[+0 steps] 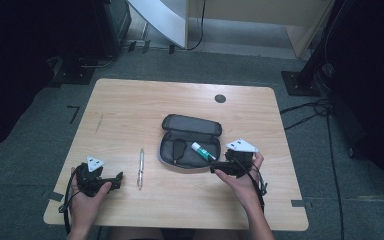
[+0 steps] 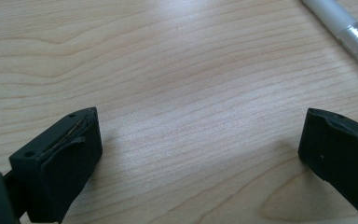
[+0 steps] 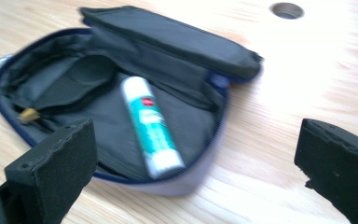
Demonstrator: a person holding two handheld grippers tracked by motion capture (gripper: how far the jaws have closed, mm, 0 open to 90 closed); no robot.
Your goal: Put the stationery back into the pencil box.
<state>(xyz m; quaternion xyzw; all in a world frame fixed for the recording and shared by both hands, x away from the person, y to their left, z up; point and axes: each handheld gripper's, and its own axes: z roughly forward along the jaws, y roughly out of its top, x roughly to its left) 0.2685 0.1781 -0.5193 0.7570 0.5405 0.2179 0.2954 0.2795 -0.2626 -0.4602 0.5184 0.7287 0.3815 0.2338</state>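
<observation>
Both claws gape wide — we steer the left claw [image 1: 114, 179] squarely over the pen [image 1: 140, 168], low centre, toward the pencil case [image 1: 191, 140].

High view sat above the person's side, looked forward and down, took in the whole table [image 1: 130, 100] plus floor beyond. Left gripper view rode low and close over the wood, looked along its own jaws set wide apart, and caught the pen [image 2: 349, 35] at top right; same pen [image 1: 140, 167] lay just right of the left gripper [image 1: 116, 179] from above. Right gripper view was also low and near, aimed across the open pouch [image 3: 186, 46] with the glue stick [image 3: 151, 126] toward the table's far hole [image 3: 286, 9]; high view shared all three.
</observation>
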